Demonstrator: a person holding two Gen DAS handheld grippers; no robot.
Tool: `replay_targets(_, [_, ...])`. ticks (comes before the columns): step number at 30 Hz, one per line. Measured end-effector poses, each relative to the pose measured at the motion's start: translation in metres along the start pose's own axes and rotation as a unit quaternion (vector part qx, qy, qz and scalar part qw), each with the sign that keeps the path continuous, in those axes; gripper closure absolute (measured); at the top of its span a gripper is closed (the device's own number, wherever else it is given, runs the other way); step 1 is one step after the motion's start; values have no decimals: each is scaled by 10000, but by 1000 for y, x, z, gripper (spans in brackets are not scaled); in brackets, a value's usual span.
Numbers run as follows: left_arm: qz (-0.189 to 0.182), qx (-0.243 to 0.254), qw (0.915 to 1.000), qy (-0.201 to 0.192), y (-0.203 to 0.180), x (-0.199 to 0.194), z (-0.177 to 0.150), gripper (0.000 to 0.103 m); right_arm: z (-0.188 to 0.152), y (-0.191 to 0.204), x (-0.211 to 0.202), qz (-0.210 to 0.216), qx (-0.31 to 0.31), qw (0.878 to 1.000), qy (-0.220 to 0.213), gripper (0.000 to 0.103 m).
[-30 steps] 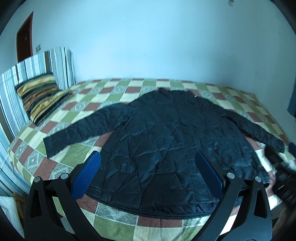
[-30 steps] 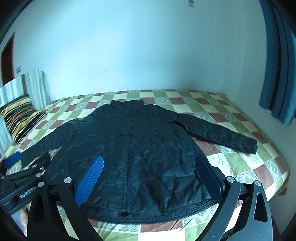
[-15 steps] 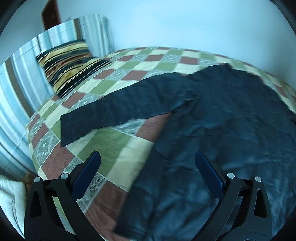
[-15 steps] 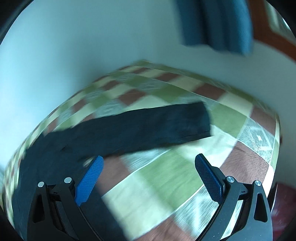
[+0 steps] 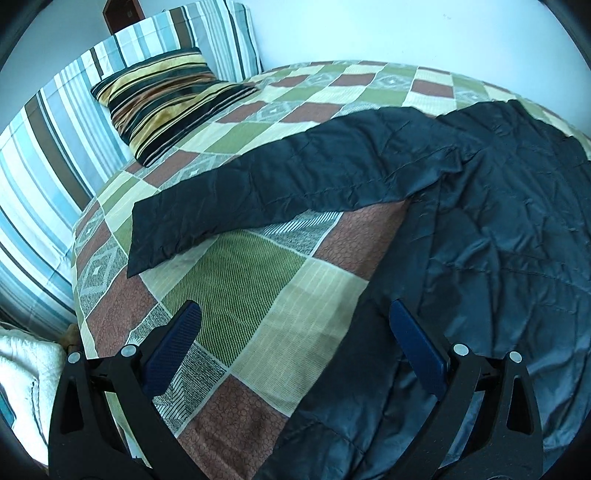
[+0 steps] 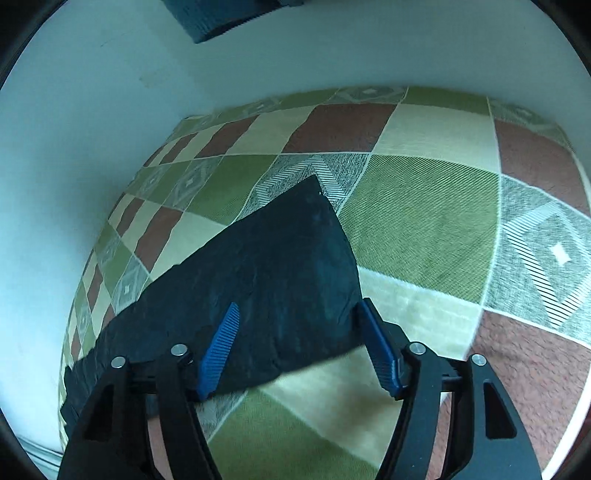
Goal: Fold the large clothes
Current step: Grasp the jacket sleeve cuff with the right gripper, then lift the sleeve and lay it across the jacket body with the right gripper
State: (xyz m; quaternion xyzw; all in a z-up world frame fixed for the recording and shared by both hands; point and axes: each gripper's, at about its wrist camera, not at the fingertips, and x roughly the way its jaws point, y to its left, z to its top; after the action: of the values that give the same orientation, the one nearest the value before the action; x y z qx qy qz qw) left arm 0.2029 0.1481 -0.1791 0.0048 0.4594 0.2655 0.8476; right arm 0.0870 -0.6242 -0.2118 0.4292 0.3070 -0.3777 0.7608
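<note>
A dark quilted jacket lies flat on the checkered quilt. Its left sleeve stretches toward the pillow. My left gripper hangs open low over the jacket's side edge, one finger above the quilt and the other above the jacket body, with nothing between the pads. In the right wrist view the cuff end of the other sleeve lies flat on the quilt. My right gripper straddles that cuff and its jaws are closing. The blue pads show no squeeze on the cloth.
A striped pillow leans on a striped headboard cover at the bed's left end. White bedding lies off the bed's near left corner. A pale wall runs along the far side, with a blue curtain above.
Both grippers dropped close to the bed. The left one swung over to the jacket's left side. The right one rolled, reached the other sleeve's cuff, and its jaws narrowed around it.
</note>
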Motion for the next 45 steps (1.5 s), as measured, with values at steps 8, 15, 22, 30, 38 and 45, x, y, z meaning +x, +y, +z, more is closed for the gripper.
replay_targets(8, [55,18,10000,56,-2,5,0,2,0,-18,-3,132,470,9988,-95,37])
replay_targets(15, [63,21,9999,84,-4,9,-2,2,7,-10,8,358,458,9980,-235,36])
replay_targets(22, [68,48,9999,86,-4,11,-3,2,8,4,3,338,183,9986,-361,78])
replay_targets(30, [109,151,9998,-23,-5,10,-6,2,-4,84,-55,868,-823,9882,-952,84])
replay_targets(38, [111,16,9999,-93,8,14,-6,2,-80,224,-104,1738,-2461,9471,-1102,85])
replay_targets(45, [31,12,9999,-126,7,19,-11,2,-173,325,-99,2296,-3410,9092,-656,85])
